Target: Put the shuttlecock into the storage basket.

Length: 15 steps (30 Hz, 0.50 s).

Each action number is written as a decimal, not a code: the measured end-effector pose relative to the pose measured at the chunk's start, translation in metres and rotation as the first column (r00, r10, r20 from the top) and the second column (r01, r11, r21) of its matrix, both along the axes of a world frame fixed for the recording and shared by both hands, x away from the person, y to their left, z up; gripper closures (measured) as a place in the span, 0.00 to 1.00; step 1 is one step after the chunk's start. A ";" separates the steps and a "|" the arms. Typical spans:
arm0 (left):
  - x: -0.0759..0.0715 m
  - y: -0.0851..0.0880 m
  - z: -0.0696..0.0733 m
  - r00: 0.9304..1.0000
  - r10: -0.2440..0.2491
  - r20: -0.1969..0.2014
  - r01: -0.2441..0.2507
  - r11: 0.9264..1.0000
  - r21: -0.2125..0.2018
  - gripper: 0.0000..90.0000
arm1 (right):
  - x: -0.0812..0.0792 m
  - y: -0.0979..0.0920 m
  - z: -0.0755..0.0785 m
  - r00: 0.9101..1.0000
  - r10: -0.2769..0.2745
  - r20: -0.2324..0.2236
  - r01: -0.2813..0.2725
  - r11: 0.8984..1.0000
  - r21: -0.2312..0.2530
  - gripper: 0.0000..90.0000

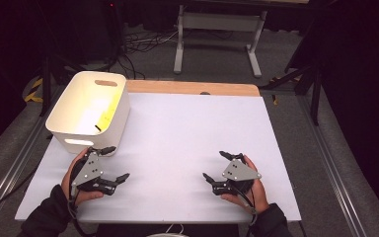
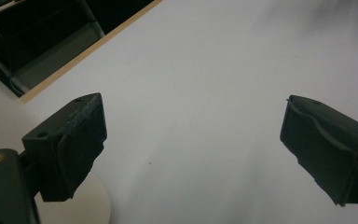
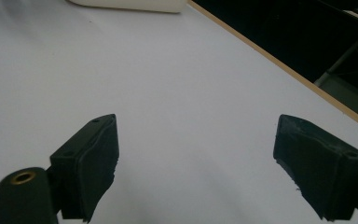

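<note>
Holding a yellow item (image 1: 107, 115) inside white bin (image 1: 119, 115) at desk (image 1: 187, 133) corner; left gripper (image 1: 116, 163) and right gripper (image 1: 216, 166) fingers spread, empty.

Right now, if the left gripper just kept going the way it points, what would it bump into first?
Probably nothing soon: the left gripper points across the bare white table top, with the white bin off to its side. Depth is hard to judge.
</note>
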<state>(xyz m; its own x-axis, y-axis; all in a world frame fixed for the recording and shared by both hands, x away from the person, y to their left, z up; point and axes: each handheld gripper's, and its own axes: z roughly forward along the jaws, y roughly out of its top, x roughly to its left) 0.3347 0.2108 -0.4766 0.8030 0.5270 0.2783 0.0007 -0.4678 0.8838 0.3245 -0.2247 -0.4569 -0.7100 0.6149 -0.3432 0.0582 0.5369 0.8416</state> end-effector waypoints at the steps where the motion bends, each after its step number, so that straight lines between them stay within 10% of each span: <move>1: -0.001 0.001 -0.002 1.000 0.006 -0.002 -0.006 1.000 0.003 0.09 | 0.000 0.000 0.000 1.000 -0.001 0.002 0.001 1.000 -0.002 0.17; 15: -0.006 0.028 -0.013 0.996 0.064 -0.055 -0.067 0.997 -0.044 0.07 | 0.001 -0.003 -0.004 1.000 0.001 -0.012 -0.001 1.000 0.000 0.17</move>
